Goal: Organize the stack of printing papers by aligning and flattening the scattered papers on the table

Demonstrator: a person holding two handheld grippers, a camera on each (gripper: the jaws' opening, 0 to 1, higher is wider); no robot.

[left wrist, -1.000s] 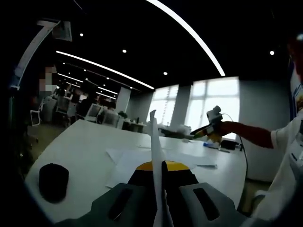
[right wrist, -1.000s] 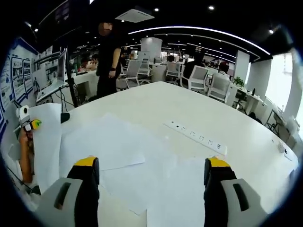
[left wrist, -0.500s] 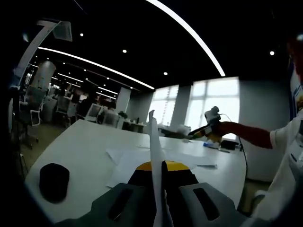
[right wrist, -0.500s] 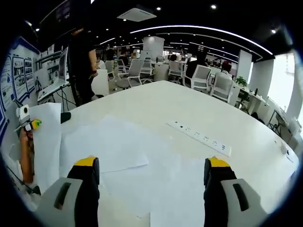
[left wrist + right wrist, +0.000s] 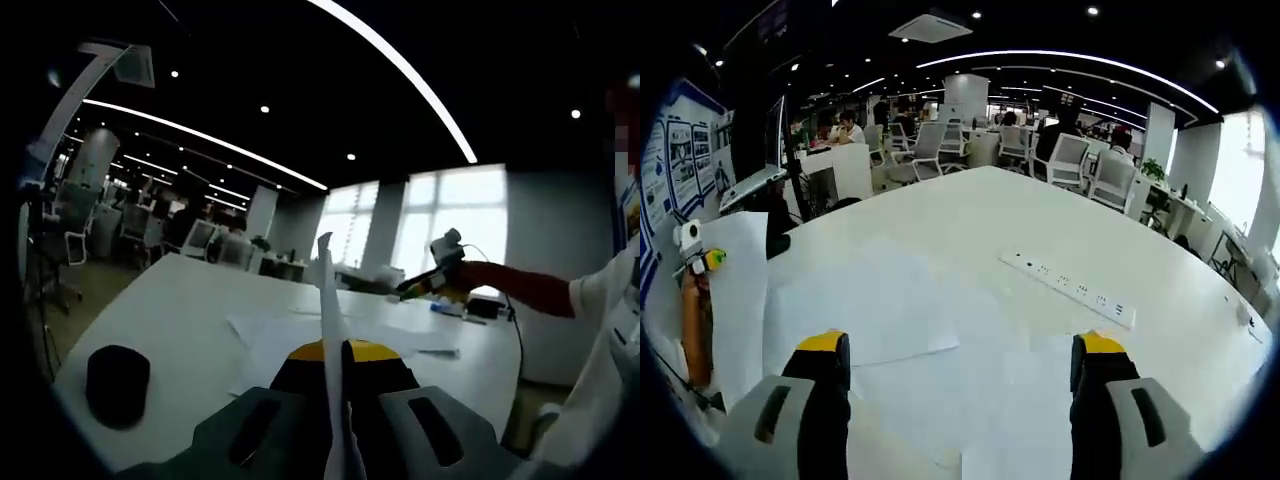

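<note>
Meanwhile, little is changed over the last second: the left gripper [image 5: 340,420] is kept closed on one sheet [image 5: 328,330], held upright and edge-on at centre frame. The right gripper [image 5: 957,372] is kept open, poised above the scattered papers [image 5: 890,330] on the white bench [image 5: 970,215]. Only the standing person has gone from the upper left. Aligning is judged barely begun.

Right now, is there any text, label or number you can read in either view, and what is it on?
Nothing readable.
Wall posters: printed panels, too small and blurred to read.
Power strip: no legible marking.
Paper sheets on the table: look blank.
Sheet held in the left gripper: seen edge-on, no print visible.
</note>
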